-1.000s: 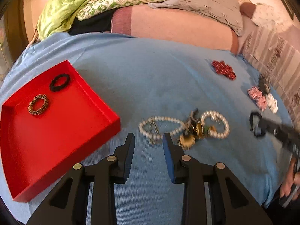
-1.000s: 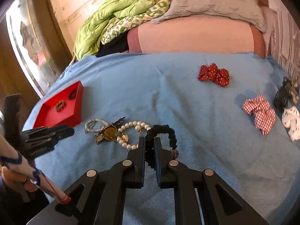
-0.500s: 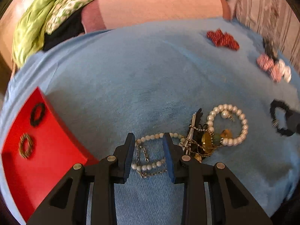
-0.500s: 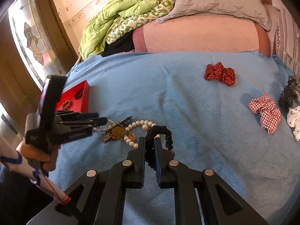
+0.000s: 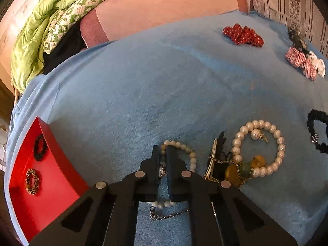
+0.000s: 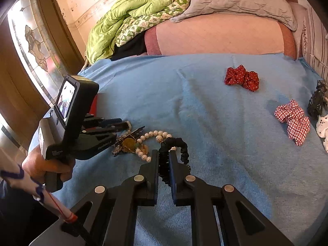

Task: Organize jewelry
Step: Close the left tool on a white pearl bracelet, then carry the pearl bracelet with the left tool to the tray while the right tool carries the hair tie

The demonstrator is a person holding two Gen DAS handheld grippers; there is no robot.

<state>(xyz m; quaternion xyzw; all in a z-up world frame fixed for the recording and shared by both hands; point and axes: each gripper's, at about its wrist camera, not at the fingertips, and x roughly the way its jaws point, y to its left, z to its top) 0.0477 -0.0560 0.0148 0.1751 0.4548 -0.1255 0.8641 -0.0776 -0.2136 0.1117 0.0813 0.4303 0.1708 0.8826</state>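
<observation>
Left gripper (image 5: 163, 153) down on the blue bedspread (image 5: 164, 82), black jaws pressed nearly together and pinching the small white pearl bracelet with a thin silver chain (image 5: 184, 149); beads visible in front of the tips, between the jaws, and behind them beside the loose chain. Just right of it, a tangle of black hair clip, gold chain and amber-and-green stones (image 5: 231, 168), touching a larger loop of white pearls (image 5: 258, 145).

Right gripper (image 6: 163, 160) likewise squeezed tight, clamping the black ruffled fabric scrunchie (image 6: 180, 147), looped up past the fingertips, against the large pearl loop (image 6: 151, 141). Same scrunchie (image 5: 316, 133) at the right edge of the left wrist view.

Red square tray with low walls (image 5: 59, 160) at the left edge of the bedspread, near the left gripper, holding a black scrunchie (image 5: 40, 147) and a brown-and-gold patterned ring-shaped scrunchie (image 5: 32, 181), apart from each other.

Farther up the bedspread, well apart from the pearls: a red white-dotted fabric bow (image 6: 242, 78), a red-and-white checked bow (image 6: 293, 121), a black claw clip (image 6: 317, 100), a white dark-dotted fabric piece (image 6: 324, 127) at the frame edge.

Behind: green quilt (image 6: 131, 18), grey pillow (image 6: 235, 0), pink bolster (image 6: 221, 34).
</observation>
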